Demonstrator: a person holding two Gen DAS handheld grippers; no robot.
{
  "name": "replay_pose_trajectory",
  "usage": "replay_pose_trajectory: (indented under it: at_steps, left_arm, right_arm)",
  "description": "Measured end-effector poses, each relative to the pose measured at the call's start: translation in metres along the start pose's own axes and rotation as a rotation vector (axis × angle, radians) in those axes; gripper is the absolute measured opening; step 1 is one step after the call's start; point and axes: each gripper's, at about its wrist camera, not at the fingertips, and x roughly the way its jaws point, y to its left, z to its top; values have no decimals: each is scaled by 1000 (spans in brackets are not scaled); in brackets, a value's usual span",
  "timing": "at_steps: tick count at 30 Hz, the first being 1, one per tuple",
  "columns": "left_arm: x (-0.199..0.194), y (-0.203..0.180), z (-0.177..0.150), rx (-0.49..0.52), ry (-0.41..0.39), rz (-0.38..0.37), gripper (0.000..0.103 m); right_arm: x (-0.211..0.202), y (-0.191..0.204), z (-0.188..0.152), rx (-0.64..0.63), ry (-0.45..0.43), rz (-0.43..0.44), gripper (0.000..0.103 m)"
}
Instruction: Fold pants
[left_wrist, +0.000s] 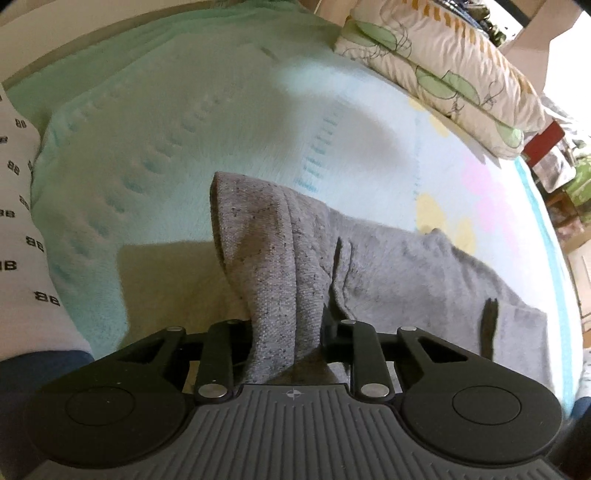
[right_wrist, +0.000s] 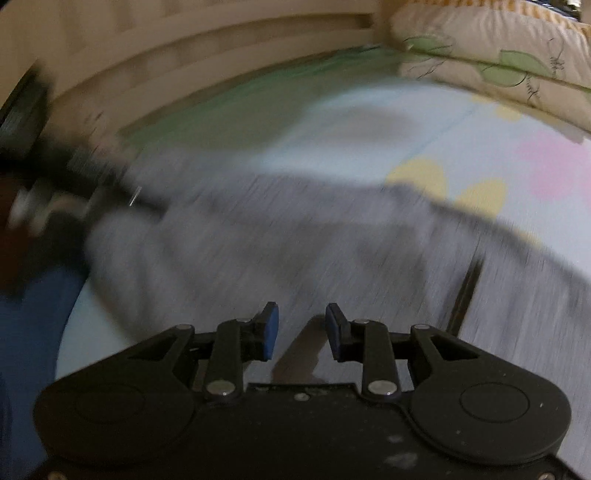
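Bed sheet (left_wrist: 177, 155), pale green-blue: wide bare room ahead and to your left; far edge meets beige wall. Leaf-print pillow (left_wrist: 443, 70) bounds far right. Grey pants (left_wrist: 406, 273) lie across near sheet, one gathered fold raised. Your left gripper (left_wrist: 286, 332) clenched on that fold. Your right gripper (right_wrist: 301, 332) released, nothing between blue pads (right_wrist: 271, 332), over pants; view blurred. No containers seen.
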Motion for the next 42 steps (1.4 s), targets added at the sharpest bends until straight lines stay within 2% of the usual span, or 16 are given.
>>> replay_pose_trajectory:
  at_steps: [3,7,12,14,16,19,20,21,23,26,29,32,38,42]
  left_arm:
    - [-11,-10,3,-5,-23,-13,21]
    - [-32,-33,8,-6,-67,-54,19]
    - [-56,-76,15,37,-106,-103,18]
    - [-62,-99,17,57,-119,-121,18]
    - [-65,-124,18,74,-130,-156,18]
    - [-57,-170,20,113,-131,-228,18]
    - [-52,-185,20,122,-131,-260,11]
    - [-44,-205,20,135,-121,-298,10]
    - [-21,-246,18,168,-93,-356,10]
    - [15,-298,6,236,-57,-390,10]
    - [37,-328,-8,302,-53,-369,11]
    - [47,-327,-15,334,-69,-309,11]
    - [52,-266,-31,323,-75,-78,12]
    - [58,-224,-43,240,-18,-12,12]
  right_arm:
    - [-3,8,-22,-1,4,-41,30]
    - [5,14,-25,-46,-10,-60,30]
    - [4,3,-23,-31,-14,-21,30]
    - [0,-6,-21,12,-12,27,30]
    - [-15,-21,-20,73,-44,33,30]
    - [-46,-42,-22,132,-128,28,31]
    - [-55,-51,-23,149,-148,25,32]
    - [-64,-62,-24,163,-163,15,33]
    - [-76,-85,-28,184,-172,-32,35]
    - [-85,-123,-39,248,-154,-82,35]
    - [-89,-158,-55,309,-111,-117,36]
    - [-98,-178,-66,317,-100,-156,36]
    - [-107,-206,-59,366,-160,-134,43]
    - [-95,-214,-43,381,-179,-68,49]
